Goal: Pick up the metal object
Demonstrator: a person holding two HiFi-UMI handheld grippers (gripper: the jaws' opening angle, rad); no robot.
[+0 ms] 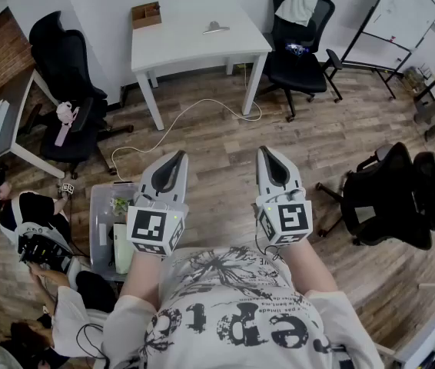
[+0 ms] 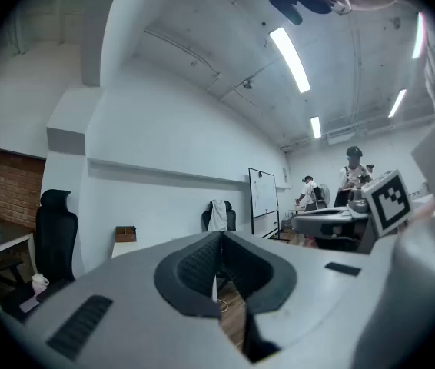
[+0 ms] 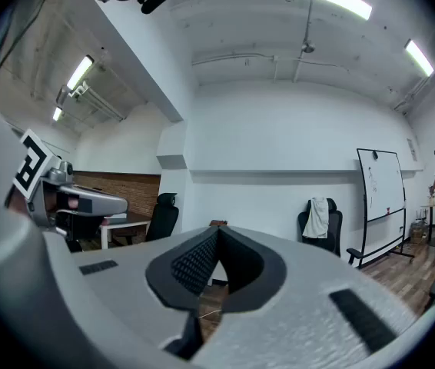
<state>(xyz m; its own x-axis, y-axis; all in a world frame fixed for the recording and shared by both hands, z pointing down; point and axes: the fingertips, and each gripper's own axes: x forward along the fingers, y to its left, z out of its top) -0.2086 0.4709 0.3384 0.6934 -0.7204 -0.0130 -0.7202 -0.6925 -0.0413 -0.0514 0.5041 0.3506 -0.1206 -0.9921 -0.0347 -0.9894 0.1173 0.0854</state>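
A small metal object (image 1: 216,28) lies on the white table (image 1: 187,44) at the far side of the room, next to a brown box (image 1: 146,14). I hold both grippers in front of my chest, well short of the table and aimed toward it. The left gripper (image 1: 177,158) is shut with nothing between its jaws, and its tips meet in the left gripper view (image 2: 219,235). The right gripper (image 1: 270,152) is likewise shut and empty, seen again in the right gripper view (image 3: 217,231). The brown box (image 2: 125,233) shows beyond the left jaws; the metal object is not visible in either gripper view.
A white cable (image 1: 179,121) trails over the wooden floor between me and the table. Black office chairs stand at left (image 1: 68,91), back right (image 1: 302,44) and right (image 1: 390,194). A clear bin (image 1: 114,221) and seated people (image 1: 33,221) are at my lower left. A whiteboard (image 1: 394,18) stands back right.
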